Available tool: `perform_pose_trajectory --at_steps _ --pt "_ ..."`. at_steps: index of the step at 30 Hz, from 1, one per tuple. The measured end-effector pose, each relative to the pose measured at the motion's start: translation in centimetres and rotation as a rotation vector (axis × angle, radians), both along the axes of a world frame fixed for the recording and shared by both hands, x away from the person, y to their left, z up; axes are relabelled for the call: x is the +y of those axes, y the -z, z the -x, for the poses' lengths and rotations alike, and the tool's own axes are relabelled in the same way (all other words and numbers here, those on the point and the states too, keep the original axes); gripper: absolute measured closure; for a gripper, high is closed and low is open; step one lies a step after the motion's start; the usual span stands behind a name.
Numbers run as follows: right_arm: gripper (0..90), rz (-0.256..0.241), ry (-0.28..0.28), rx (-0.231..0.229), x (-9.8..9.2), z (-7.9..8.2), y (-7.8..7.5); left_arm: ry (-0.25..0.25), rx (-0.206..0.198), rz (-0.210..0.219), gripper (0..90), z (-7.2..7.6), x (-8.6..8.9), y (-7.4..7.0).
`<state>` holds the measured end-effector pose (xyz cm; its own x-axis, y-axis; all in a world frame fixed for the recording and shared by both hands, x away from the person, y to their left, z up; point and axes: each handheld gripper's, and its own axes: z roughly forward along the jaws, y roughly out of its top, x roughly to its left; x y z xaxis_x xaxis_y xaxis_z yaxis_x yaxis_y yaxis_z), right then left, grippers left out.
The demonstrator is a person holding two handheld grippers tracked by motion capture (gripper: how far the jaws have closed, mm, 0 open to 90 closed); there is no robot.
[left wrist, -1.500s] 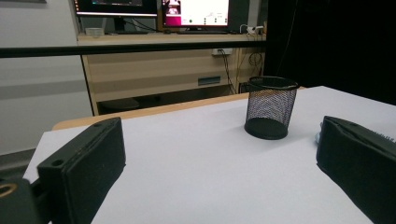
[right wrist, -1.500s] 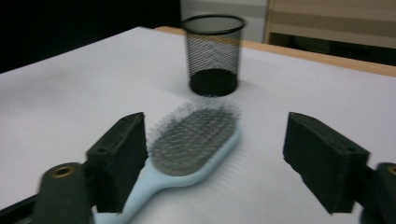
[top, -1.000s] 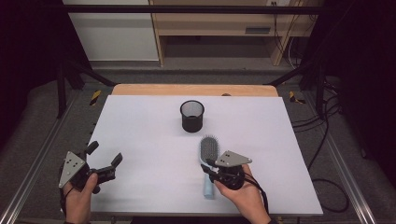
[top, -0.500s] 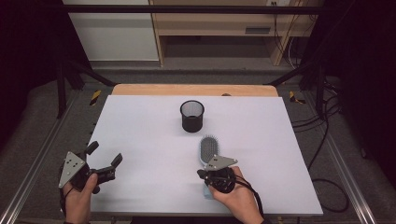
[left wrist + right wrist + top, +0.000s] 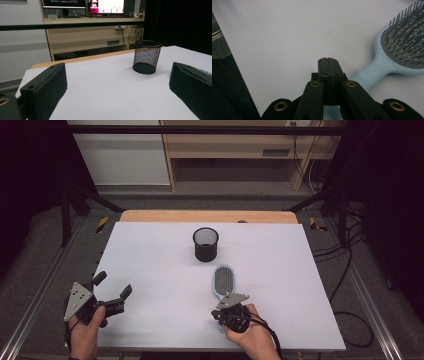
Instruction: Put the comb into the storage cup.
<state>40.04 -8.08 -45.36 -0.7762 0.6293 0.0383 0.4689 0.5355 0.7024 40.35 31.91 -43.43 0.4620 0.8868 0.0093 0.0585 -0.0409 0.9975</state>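
Observation:
A light blue hairbrush (image 5: 224, 281) lies bristles-up on the white table (image 5: 150, 260), its head pointing at the far side. My right gripper (image 5: 231, 312) sits over the brush's handle and hides it in the high view. In the right gripper view the jaws of my right gripper (image 5: 328, 61) are pressed together with nothing between the tips, and the hairbrush (image 5: 402, 47) runs out from beneath them to the upper right. My left gripper (image 5: 112, 285) stands open at the table's front left corner, holding nothing. Its jaws (image 5: 117, 87) frame bare table.
A black mesh cup (image 5: 206, 244) stands upright at the middle back of the table, ahead of the left gripper as the cup (image 5: 146, 57). The table's front edge is close to both hands. Shelving and cables lie beyond the table.
My right gripper has slid towards the front edge and a little left, tilting over the brush handle, which it now covers. The left gripper, brush and cup have stayed put.

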Motion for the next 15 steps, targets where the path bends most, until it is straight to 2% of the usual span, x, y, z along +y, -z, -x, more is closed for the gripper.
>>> perform_pose_trajectory --at_steps 15 --pt "90.0 0.066 -0.036 0.026 0.52 0.7 0.61 0.006 0.0 -0.005 1.4 -0.01 -0.1 -0.02"
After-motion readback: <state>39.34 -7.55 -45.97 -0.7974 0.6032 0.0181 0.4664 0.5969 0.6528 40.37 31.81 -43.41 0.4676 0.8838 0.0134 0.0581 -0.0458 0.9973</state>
